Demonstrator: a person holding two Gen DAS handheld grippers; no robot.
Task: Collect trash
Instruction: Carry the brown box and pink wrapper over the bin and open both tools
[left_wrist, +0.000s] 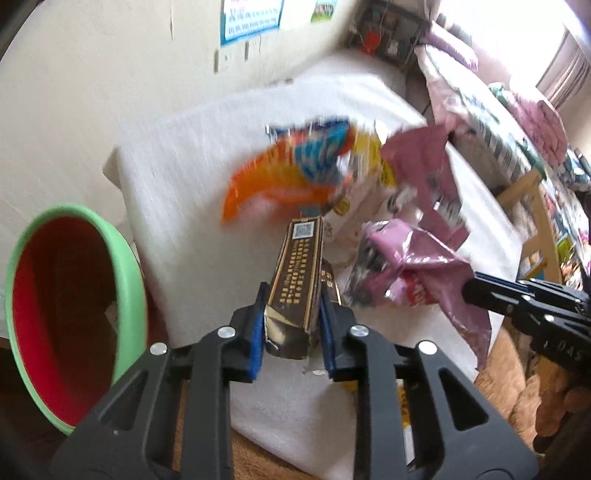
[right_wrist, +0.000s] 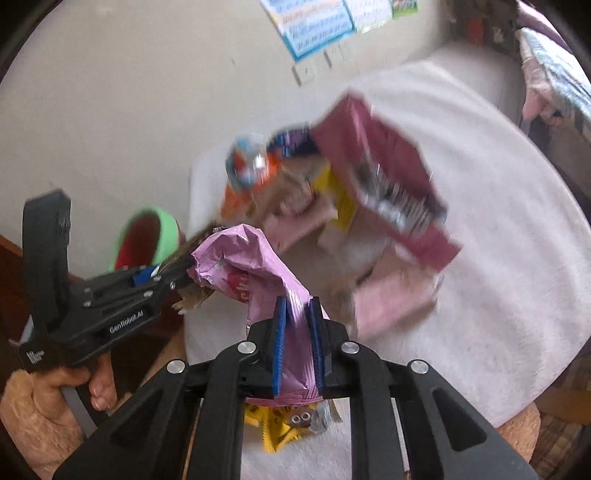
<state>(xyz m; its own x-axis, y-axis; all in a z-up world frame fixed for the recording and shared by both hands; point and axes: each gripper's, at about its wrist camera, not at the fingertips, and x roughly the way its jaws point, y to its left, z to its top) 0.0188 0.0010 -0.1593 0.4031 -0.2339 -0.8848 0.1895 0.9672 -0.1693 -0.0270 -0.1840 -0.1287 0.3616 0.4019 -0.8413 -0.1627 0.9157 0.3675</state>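
Left wrist view: my left hand-held gripper (left_wrist: 291, 325) is clamped on a dark carton (left_wrist: 295, 280), raised beside the green bin (left_wrist: 131, 280). My right hand-held gripper (right_wrist: 299, 343) pinches a pink wrapper (right_wrist: 258, 266) above the white worktop (right_wrist: 498, 258).

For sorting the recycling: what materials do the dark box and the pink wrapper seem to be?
Dark box: probably printed cardboard, slightly glossy; its end is torn and frayed.
Pink wrapper: likely thin plastic film, shiny; it crumples into sharp creases.
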